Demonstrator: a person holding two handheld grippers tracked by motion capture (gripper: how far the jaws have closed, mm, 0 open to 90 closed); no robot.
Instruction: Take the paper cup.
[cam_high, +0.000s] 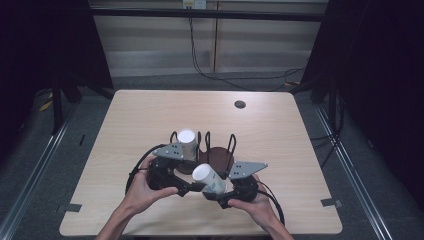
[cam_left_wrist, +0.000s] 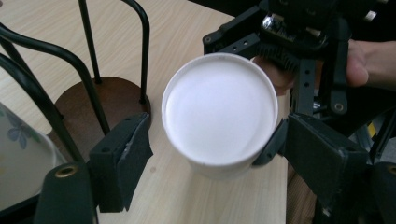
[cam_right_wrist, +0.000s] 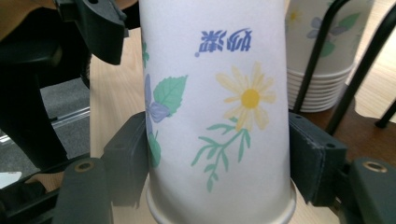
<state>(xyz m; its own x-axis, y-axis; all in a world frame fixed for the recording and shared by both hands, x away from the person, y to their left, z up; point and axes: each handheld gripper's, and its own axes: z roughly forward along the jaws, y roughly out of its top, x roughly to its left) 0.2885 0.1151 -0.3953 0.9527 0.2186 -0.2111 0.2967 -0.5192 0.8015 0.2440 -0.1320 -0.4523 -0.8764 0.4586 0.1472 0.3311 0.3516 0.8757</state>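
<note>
A white paper cup (cam_high: 209, 179) printed with flowers is tilted in the air at the table's near middle. My right gripper (cam_high: 216, 193) is shut on its wall; in the right gripper view both pads (cam_right_wrist: 128, 161) press the cup (cam_right_wrist: 219, 107) near its rim. My left gripper (cam_high: 191, 189) is open at the cup's flat white bottom (cam_left_wrist: 219, 109). Its left pad (cam_left_wrist: 122, 161) stands clear of the cup and its right one lies beside the wall. A stack of like cups (cam_high: 187, 142) sits in a black wire rack (cam_high: 216, 150) with a brown base just behind.
The rack's wire loops (cam_left_wrist: 86, 70) rise close to my left gripper, and the cup stack (cam_right_wrist: 317, 56) stands right of the held cup. A round cable hole (cam_high: 240, 104) lies at the far side of the wooden table (cam_high: 280, 135). Cables run on the floor behind.
</note>
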